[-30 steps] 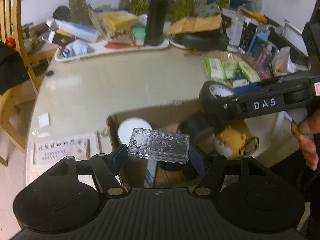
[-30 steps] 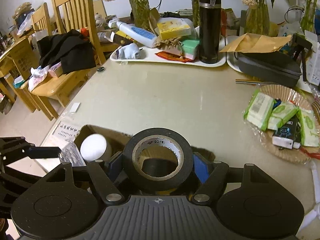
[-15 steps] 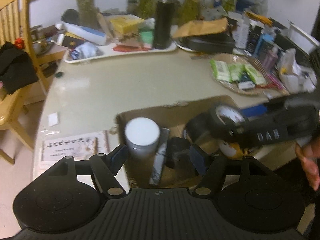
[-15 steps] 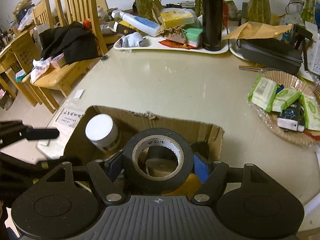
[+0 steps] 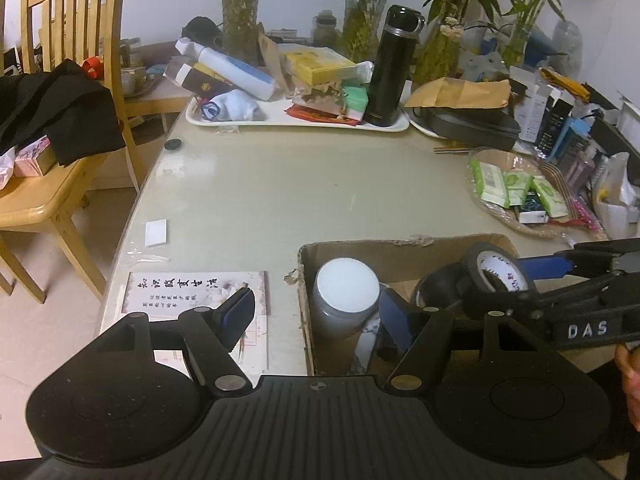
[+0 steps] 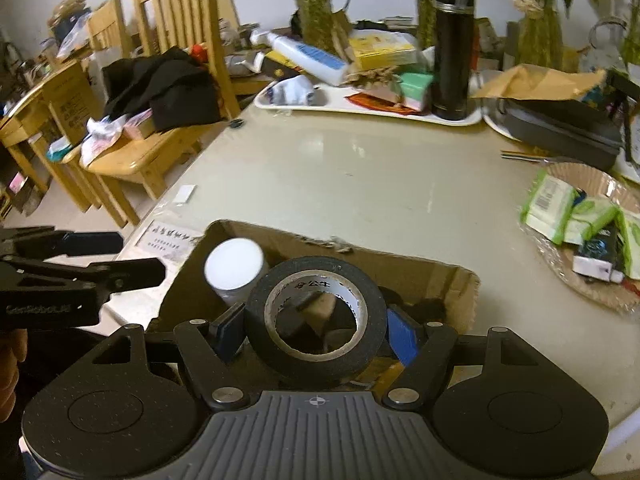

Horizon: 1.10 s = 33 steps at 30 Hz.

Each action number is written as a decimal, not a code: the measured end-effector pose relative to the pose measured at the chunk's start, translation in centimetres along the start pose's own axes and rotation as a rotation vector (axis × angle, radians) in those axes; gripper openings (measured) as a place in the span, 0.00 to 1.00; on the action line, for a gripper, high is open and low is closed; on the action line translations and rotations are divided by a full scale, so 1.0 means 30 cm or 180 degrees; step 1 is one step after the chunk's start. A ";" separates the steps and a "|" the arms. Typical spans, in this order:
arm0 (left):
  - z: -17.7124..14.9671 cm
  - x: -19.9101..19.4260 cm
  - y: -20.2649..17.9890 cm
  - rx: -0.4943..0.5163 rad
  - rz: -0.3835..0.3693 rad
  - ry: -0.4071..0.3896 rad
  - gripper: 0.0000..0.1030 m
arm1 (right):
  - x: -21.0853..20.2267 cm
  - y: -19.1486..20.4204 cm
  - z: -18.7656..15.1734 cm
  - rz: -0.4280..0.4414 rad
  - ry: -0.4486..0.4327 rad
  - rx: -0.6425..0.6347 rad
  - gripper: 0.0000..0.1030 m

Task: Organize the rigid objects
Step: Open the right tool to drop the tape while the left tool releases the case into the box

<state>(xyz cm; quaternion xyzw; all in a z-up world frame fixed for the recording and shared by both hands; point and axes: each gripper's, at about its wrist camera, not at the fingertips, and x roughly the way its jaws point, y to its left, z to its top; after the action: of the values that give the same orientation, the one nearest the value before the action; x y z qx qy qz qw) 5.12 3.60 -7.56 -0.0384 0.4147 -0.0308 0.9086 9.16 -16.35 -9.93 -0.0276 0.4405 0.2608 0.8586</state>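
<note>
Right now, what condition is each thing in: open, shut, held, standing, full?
Left gripper: open, nothing between its fingers.
Right gripper: shut on the black tape roll.
Black tape roll: held above the cardboard box.
Cardboard box: open-topped, partly filled.
White-lidded jar: upright in the box, lid on.
Black flask: upright on the white tray, capped.
White tray: crowded with clutter.

Both views sit just behind their own fingers, tilted down across the table (image 5: 280, 184) toward the cluttered far side. The left wrist view looks from the box's (image 5: 360, 245) left edge, the right from nearer its middle. They share the box, the flask (image 6: 452, 48) and the chair (image 5: 60, 92), all close.
</note>
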 end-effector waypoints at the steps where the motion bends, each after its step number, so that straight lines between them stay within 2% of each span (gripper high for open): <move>1: 0.000 0.001 0.001 0.0001 -0.0001 0.0001 0.66 | 0.010 0.007 0.002 0.0007 0.0060 -0.0040 0.73; 3: 0.001 0.002 0.000 0.0012 -0.0005 0.0001 0.66 | 0.043 0.021 0.005 -0.0018 0.0272 -0.0134 0.87; 4: 0.001 0.003 -0.002 0.0021 -0.0009 0.0005 0.66 | 0.057 0.028 0.004 -0.0068 0.0359 -0.0177 0.98; 5: 0.000 0.005 -0.003 0.0028 -0.0013 0.0011 0.66 | 0.062 0.033 0.003 -0.0105 0.0394 -0.0216 1.00; 12: -0.003 0.012 -0.019 0.0081 -0.0021 0.0039 0.66 | 0.052 0.019 -0.001 -0.0189 0.0399 -0.0191 1.00; 24: -0.007 0.015 -0.045 0.0150 -0.0050 0.0026 0.67 | 0.009 -0.031 0.005 -0.0399 0.0207 -0.0016 1.00; 27: -0.006 0.005 -0.047 0.0137 -0.0012 -0.0067 0.79 | -0.001 -0.035 0.006 -0.0498 0.0095 -0.0022 1.00; 29: -0.005 0.001 -0.046 0.0102 0.0029 -0.0121 0.82 | -0.006 -0.041 0.006 -0.0533 0.0009 0.0009 1.00; 32: -0.003 0.000 -0.037 0.0014 0.0057 -0.0178 0.91 | -0.020 -0.056 0.004 -0.0509 -0.0146 0.0128 1.00; 33: -0.002 -0.003 -0.037 0.0014 0.0074 -0.0209 0.97 | -0.028 -0.061 0.004 -0.0494 -0.0218 0.0168 1.00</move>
<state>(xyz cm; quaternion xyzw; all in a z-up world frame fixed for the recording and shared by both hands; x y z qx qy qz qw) 4.99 2.50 -7.44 -0.0325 0.3850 -0.0199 0.9221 9.70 -18.26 -9.54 -0.0301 0.4141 0.1826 0.8912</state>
